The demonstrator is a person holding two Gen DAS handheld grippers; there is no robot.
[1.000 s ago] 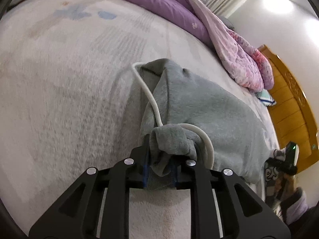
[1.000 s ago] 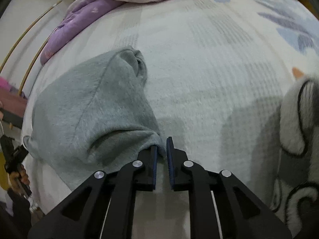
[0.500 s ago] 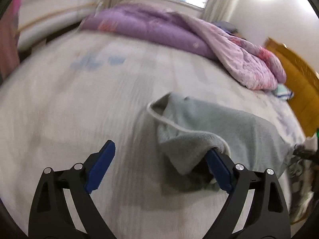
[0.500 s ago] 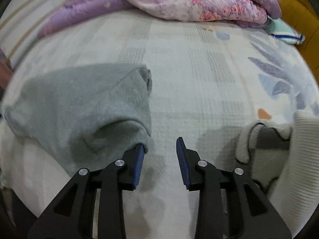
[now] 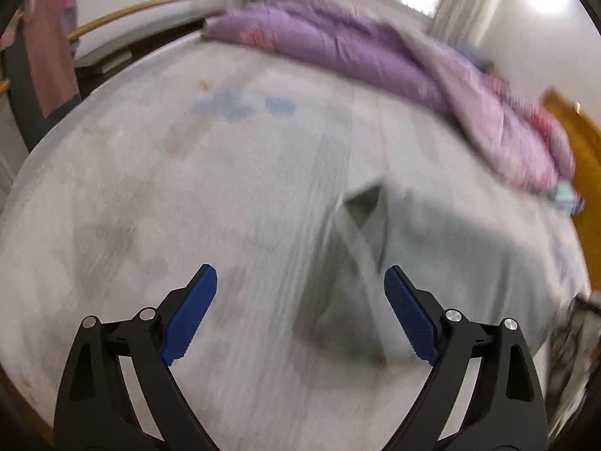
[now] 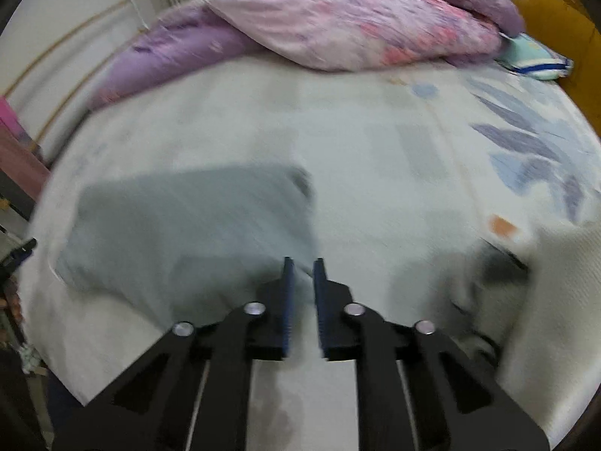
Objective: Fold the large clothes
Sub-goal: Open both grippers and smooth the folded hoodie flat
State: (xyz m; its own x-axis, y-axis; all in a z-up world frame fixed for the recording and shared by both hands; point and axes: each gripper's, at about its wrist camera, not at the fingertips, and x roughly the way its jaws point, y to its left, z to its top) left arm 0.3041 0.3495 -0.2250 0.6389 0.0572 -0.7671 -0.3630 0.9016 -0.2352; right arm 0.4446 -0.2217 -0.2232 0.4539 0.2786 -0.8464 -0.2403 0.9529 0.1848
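A folded grey garment [image 5: 469, 248] lies flat on the bed, blurred, with its white drawstring [image 5: 360, 251] trailing over the near corner. My left gripper [image 5: 300, 270] hovers above that corner, jaws wide open, nothing between the blue pads. In the right wrist view the same grey garment [image 6: 188, 225] lies at centre left. My right gripper [image 6: 303, 263] hangs above its near right corner, shut, with only a thin slit between the pads and nothing in it. Neither gripper touches the cloth.
The pale patterned bed sheet [image 6: 375, 150] spreads around the garment. A purple and pink quilt [image 6: 357, 26] is heaped along the far side. A white knit garment with black marks [image 6: 563, 282] lies at the right. A wooden headboard [image 5: 578, 143] bounds the right.
My left gripper let go of the grey corner, opened wide and rose. My right gripper opened off the garment's edge, lifted, then shut again with nothing in it.
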